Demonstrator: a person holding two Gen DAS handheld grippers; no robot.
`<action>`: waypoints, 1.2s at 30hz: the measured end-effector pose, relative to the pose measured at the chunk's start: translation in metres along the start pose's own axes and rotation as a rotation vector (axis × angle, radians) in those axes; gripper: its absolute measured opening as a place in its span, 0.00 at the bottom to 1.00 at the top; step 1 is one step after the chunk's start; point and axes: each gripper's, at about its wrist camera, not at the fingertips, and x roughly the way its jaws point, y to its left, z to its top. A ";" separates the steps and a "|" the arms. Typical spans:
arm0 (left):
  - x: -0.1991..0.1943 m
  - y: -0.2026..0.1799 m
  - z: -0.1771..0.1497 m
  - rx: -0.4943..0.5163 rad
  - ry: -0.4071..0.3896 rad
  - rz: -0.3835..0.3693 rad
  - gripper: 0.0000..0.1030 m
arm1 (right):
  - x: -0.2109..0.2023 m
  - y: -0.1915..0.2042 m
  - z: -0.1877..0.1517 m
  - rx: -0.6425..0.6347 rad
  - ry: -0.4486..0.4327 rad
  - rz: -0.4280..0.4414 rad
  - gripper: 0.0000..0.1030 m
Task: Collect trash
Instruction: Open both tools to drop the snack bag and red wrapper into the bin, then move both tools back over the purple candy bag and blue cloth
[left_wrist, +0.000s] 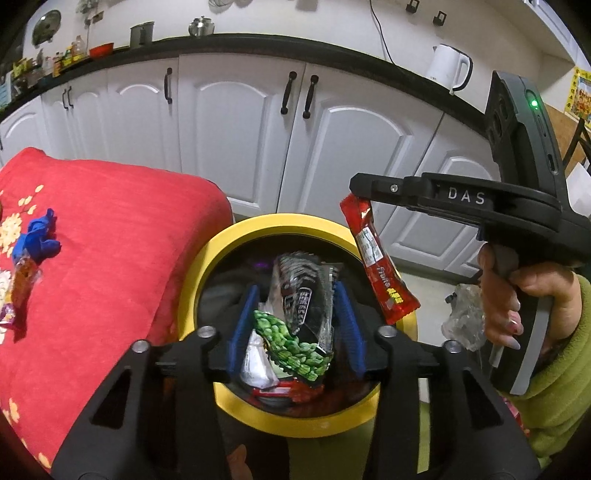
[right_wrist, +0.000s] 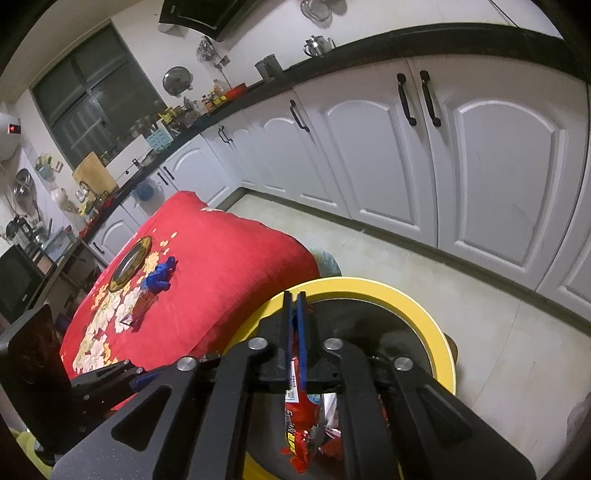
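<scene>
Left tool (left_wrist: 295, 325) part-open, green wrapper (left_wrist: 291, 343) loose between pads | right tool (right_wrist: 294, 332) pinching red wrapper (right_wrist: 301, 424) | risk: snagging on yellow bin (left_wrist: 207, 258) rim, spilling.

Yellow-rimmed bin (left_wrist: 221, 243), red wrapper (left_wrist: 373, 258), red flowered cloth (left_wrist: 110, 236)

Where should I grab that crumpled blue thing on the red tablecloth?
Take the blue crumpled piece across its bunched middle, coming down from above. It lies low and loose on the red tablecloth, with an orange wrapper close beside it, so a side approach would likely catch that too.
</scene>
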 end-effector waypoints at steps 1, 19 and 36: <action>0.001 0.000 0.000 -0.001 0.002 0.003 0.41 | 0.000 -0.003 -0.001 0.010 0.003 -0.001 0.17; -0.027 0.035 -0.003 -0.099 -0.090 0.114 0.89 | -0.007 0.021 0.004 -0.045 -0.039 -0.027 0.40; -0.088 0.108 -0.015 -0.241 -0.240 0.333 0.89 | 0.010 0.100 0.014 -0.227 -0.059 0.023 0.60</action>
